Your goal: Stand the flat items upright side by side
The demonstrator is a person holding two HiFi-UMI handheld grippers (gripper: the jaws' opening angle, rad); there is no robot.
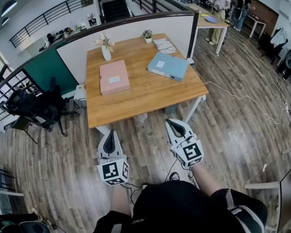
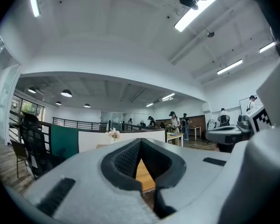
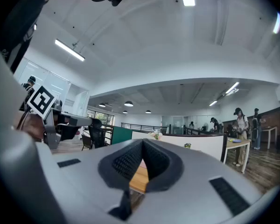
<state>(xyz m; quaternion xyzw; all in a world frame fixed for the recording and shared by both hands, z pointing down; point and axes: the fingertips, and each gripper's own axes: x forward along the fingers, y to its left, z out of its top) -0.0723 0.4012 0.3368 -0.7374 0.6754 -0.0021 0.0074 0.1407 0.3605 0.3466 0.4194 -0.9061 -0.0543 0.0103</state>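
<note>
A pink flat box lies on the left half of the wooden table. A light blue binder lies flat on the right half, angled. My left gripper is shut and empty, held level over the floor in front of the table's near edge. My right gripper is also shut and empty, just short of the same edge. In the left gripper view the jaws meet with the table edge beyond them. In the right gripper view the jaws are likewise closed on nothing.
A vase of flowers, a small potted plant and a stack of papers stand at the table's far side against a white partition. Black office chairs are at the left. A cable runs across the floor at the right. People stand at a far table.
</note>
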